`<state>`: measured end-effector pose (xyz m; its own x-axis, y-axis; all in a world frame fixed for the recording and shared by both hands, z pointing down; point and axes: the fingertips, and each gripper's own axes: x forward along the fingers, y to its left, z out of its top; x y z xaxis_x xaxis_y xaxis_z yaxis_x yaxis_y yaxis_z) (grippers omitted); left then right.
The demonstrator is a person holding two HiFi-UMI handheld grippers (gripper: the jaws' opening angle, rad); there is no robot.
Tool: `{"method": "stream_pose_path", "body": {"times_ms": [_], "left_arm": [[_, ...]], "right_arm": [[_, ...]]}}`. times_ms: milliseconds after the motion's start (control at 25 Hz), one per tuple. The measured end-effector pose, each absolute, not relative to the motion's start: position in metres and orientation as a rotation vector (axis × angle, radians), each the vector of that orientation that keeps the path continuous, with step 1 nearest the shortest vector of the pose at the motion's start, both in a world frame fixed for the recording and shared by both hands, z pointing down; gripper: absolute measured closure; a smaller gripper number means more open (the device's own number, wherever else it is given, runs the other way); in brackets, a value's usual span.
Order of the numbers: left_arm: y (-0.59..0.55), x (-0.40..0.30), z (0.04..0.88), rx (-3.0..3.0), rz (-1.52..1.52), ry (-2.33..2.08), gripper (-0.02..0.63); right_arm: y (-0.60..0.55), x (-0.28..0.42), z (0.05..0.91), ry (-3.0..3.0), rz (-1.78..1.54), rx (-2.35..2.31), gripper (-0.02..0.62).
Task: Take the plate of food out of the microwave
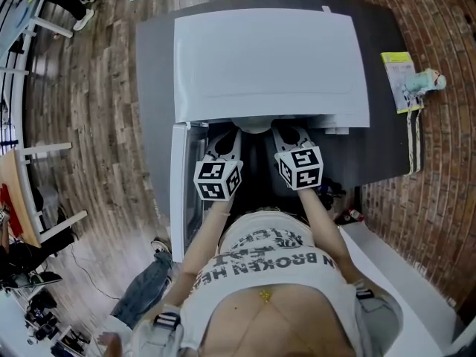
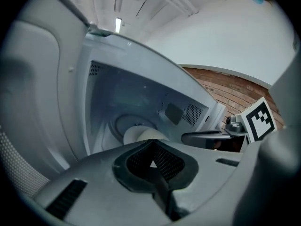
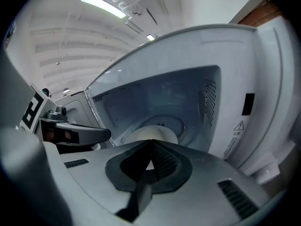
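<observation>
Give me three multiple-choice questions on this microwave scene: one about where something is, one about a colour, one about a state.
1. Where is the plate?
A. inside the microwave
B. on top of the microwave
C. under the microwave

2. What colour is the microwave?
A. black
B. white
C. red

3. How do the jaws of the left gripper and the right gripper stand?
A. both shut
B. both wide open
C. left shut, right wide open

Answers:
1 A: both gripper views show the plate inside it.
2 B: its casing is white in the head view.
3 A: each gripper view shows its jaws together with nothing between them.
</observation>
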<state>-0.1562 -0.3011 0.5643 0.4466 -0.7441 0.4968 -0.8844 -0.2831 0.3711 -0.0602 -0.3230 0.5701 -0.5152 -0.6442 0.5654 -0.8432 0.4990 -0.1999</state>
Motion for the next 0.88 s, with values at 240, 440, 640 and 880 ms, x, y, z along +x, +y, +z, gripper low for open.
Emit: {"method": "stream_pose_path", "body": {"times_ms": [240,440,640,880], "left_arm": [[-0.308,-0.165,0.588,2.029,0.326,-1.342,0.6],[-0.312,-0.174,0.607,1.839,0.147,-1.346,0.597],[-0.31,-0.179,0.62,1.697,-0.013,-1.356,0.508],[-0.325,-0.175,0.628,1.624,-0.211,-1.294,0.491]], "right_arm": [[-0.328,-0.06,0.59,-2.272,0.713,1.225,0.588],[-0.329,-0.049,0.606,-2.248,0.863,1.29,0.586],[-0.329,-0.04,0.618,-2.274,1.17,1.335,0.487],[-0.339,-0.043,0.632,-2.261,1.519,1.336,0.466]]}}
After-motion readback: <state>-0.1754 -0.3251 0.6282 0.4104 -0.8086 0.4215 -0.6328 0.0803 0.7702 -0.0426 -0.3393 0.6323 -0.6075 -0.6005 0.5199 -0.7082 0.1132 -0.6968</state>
